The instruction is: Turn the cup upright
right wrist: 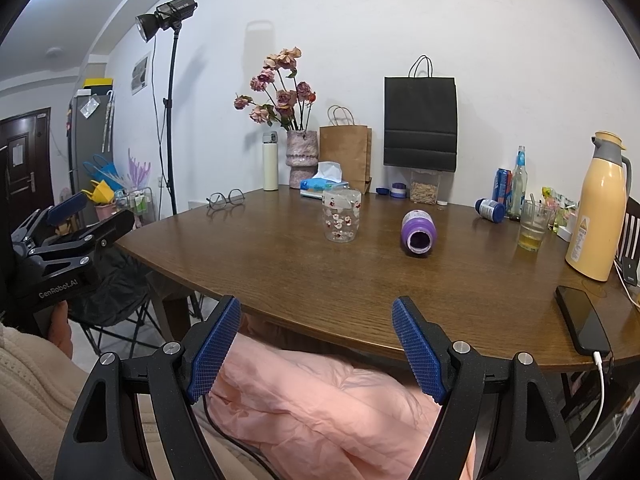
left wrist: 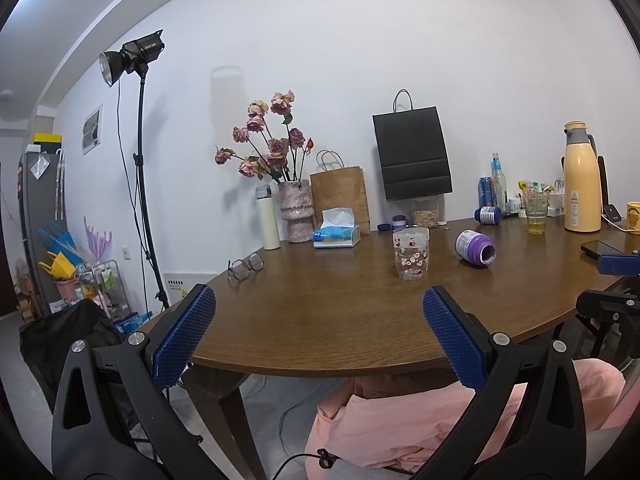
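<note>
Both level, near table edge | left gripper [left wrist: 318, 332] agape | right gripper [right wrist: 316, 350] agape

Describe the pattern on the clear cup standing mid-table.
The clear cup carries small red-and-white printed figures, scattered all over; sharpest in the right wrist view.

"GenRobot.AI" is printed in pale letters on the black body of the left hand-held gripper [right wrist: 64, 216], seen in the right wrist view. Labels on the yellow thermos [right wrist: 598, 216] and the bottles are too small to be read.
</note>
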The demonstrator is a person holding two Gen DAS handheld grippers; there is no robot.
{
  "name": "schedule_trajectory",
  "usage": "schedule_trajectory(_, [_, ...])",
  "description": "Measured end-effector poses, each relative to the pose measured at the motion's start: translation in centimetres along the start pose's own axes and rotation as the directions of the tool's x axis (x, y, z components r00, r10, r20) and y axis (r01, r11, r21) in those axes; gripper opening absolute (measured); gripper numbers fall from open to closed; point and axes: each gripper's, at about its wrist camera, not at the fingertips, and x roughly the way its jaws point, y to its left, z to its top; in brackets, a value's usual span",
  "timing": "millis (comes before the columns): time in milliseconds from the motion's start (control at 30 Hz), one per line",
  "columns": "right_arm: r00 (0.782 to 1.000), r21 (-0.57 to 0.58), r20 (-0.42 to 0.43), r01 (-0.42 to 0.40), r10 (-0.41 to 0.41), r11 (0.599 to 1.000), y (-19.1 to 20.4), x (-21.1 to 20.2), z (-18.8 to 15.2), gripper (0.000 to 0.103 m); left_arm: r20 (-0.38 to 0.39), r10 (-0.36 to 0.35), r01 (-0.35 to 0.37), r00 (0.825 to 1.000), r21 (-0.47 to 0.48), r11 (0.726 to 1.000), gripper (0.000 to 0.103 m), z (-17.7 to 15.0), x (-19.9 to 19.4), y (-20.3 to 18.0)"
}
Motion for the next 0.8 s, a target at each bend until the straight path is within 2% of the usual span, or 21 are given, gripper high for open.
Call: schedule_trajectory(800, [1.000,0.007,-0.003,-0.003,0.003,1.000,0.20,0.25,-0.11,0.083,-0.001,0.003,-0.003,1.000,0.000,1.000,0.103,-0.25,0.03,0.04])
